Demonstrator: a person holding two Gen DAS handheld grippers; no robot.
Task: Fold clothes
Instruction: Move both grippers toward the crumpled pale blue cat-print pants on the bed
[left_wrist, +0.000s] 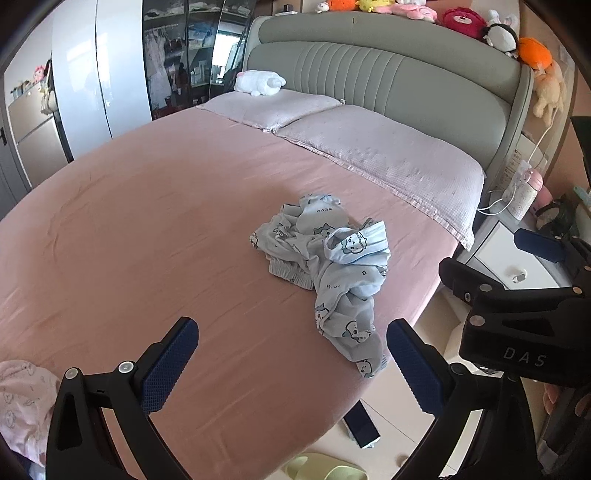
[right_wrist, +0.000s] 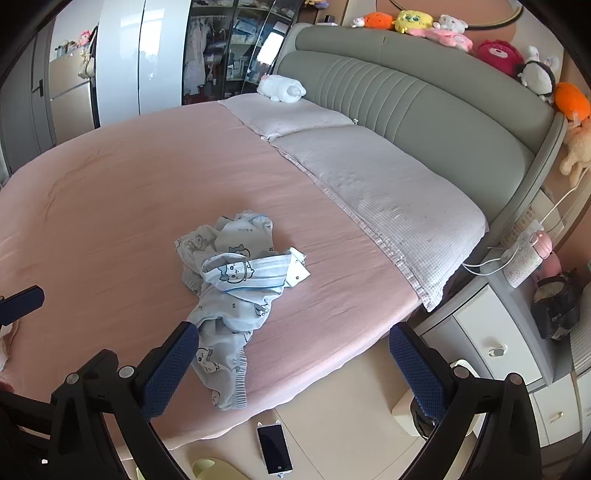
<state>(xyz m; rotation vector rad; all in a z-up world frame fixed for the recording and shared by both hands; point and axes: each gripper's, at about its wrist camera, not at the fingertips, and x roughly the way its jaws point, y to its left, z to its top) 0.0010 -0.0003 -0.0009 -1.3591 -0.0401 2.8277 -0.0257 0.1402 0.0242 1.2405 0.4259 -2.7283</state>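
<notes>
A crumpled light-blue garment with cartoon prints (left_wrist: 328, 266) lies in a heap on the pink bed sheet (left_wrist: 147, 229), near the bed's right edge. It also shows in the right wrist view (right_wrist: 236, 291), one end hanging toward the edge. My left gripper (left_wrist: 291, 354) is open and empty, above the sheet just short of the garment. My right gripper (right_wrist: 293, 358) is open and empty, over the bed edge, its left finger (right_wrist: 173, 365) close to the garment's lower end. The right gripper also shows in the left wrist view (left_wrist: 517, 295).
Two pale pillows (left_wrist: 369, 155) and a white plush (left_wrist: 258, 83) lie by the grey headboard (left_wrist: 406, 81). A pink garment (left_wrist: 22, 398) lies at the near left. A nightstand (right_wrist: 491, 339) stands to the right. A phone (right_wrist: 274, 448) and a slipper (right_wrist: 207, 467) lie on the floor.
</notes>
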